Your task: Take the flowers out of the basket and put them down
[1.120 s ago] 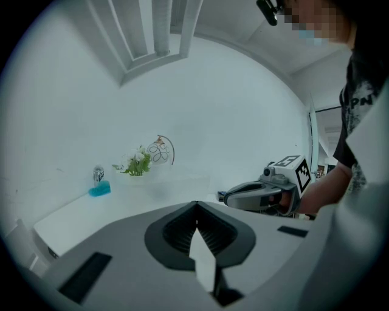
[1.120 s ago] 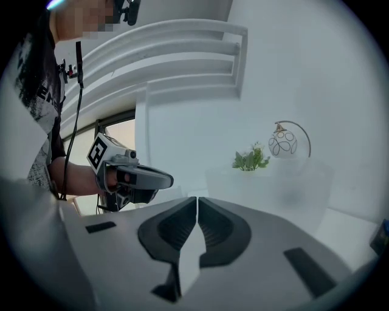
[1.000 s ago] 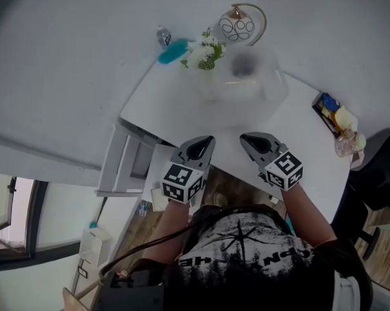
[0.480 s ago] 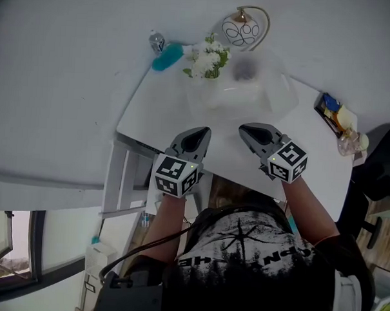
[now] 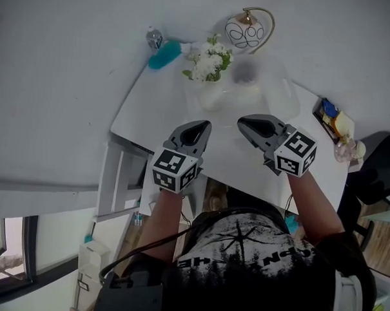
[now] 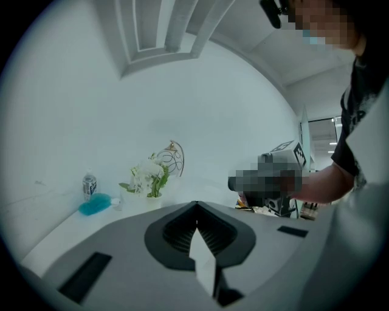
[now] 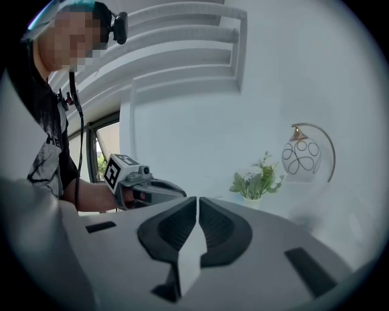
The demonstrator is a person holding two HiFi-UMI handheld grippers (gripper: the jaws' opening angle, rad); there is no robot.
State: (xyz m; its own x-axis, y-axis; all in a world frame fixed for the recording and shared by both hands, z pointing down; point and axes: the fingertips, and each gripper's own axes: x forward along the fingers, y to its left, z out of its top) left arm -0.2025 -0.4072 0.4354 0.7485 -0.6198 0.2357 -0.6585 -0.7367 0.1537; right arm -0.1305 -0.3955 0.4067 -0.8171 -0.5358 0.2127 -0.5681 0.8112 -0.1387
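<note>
Head view: left gripper [image 5: 197, 128] and right gripper [image 5: 247, 123], jaws together and empty, hover over the smooth white table [image 5: 152, 111]. The white flowers [image 5: 209, 59] stand in their basket [image 5: 211, 92] at the far edge (beside a wire-globe lamp [image 5: 244, 30]).

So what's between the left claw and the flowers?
Just bare white table between the left claw and the flowers, which stand in a white container. The head view shows it.

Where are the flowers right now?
In the head view, the flowers stand far back on the table, between a teal object at left and a round lamp at right.
</note>
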